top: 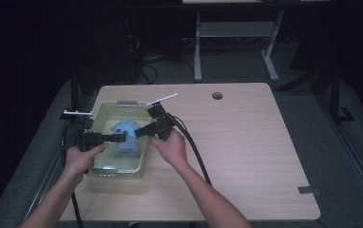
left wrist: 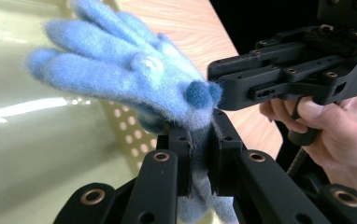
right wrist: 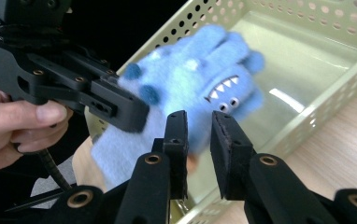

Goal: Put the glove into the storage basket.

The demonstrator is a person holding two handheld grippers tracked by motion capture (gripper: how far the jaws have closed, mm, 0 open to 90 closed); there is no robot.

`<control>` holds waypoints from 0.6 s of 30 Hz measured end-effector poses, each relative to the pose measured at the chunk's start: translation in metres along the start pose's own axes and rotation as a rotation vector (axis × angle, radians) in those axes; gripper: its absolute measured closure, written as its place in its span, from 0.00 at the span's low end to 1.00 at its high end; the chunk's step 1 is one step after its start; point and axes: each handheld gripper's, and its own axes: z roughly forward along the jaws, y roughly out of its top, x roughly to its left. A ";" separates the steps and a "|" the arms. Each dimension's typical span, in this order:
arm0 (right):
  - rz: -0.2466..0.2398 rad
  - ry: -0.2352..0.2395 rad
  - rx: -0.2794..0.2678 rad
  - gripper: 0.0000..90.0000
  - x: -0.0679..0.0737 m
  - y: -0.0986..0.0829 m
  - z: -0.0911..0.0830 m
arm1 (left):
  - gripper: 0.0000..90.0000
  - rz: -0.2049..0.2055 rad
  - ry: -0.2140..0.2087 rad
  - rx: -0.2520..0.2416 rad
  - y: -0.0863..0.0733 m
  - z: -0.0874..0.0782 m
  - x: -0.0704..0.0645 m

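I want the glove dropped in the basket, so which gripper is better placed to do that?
Left. The left gripper is shut on the glove over the basket; the right gripper is open beside it.

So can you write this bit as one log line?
left gripper: shut on fuzzy blue monster glove | right gripper: open, beside glove | over perforated yellow basket

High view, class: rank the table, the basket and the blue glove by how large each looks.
1. Table, by far the largest.
2. Basket, pale and perforated, sitting on the table's left part.
3. Blue glove, smallest, held over the basket.
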 end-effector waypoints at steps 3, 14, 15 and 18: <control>0.001 -0.002 0.005 0.84 -0.002 -0.001 0.001 | 0.91 -0.011 0.028 0.002 0.000 -0.002 0.006; -0.006 0.005 0.012 0.79 0.000 -0.002 -0.001 | 0.91 -0.055 0.119 0.044 0.001 0.001 0.023; -0.006 0.007 0.012 0.78 0.000 -0.002 -0.001 | 0.91 -0.064 0.126 0.049 0.001 0.001 0.024; -0.012 0.009 0.012 0.77 0.001 -0.002 -0.002 | 0.91 -0.067 0.159 0.072 0.002 0.004 0.027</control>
